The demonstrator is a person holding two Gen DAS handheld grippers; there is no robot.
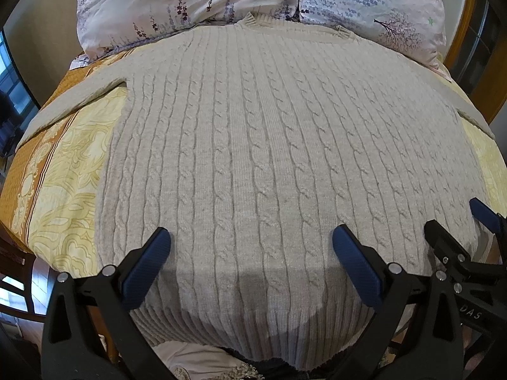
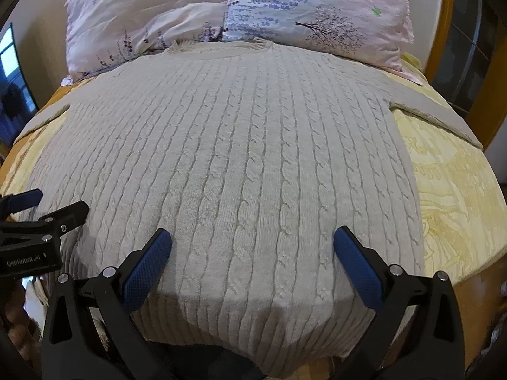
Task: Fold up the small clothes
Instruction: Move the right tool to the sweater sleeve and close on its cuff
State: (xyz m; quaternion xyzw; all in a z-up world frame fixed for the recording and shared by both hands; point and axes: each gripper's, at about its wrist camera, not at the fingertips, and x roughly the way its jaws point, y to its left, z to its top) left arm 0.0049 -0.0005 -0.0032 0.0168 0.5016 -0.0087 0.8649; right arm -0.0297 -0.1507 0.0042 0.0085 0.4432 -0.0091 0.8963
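Sweater, beige cable-knit, lies flat and face-up on the bed, which has a yellow patterned cover. Its collar reaches the far edge, touching two floral pillows. Its ribbed hem hangs just over the near edge.

Going left to right: the left sleeve stretches out toward the bed's left edge. The left tool hovers over the hem on the left half of the body, its blue fingers spread wide and grasping nothing. The right tool hovers over the hem on the right half, likewise spread wide and empty. The two tools sit close side by side. The right sleeve stretches out toward the bed's right edge.

No fold looks to be made yet, so the step in hand is judged to be the first grasp. To do it well, each tool should probably move outward toward its own side, since both are now bunched near the middle. Pinch through both layers of thick knit, not just the top one. Lift the two sides evenly so the soft knit does not sag or skew, and lay each sleeve inward before folding the body.
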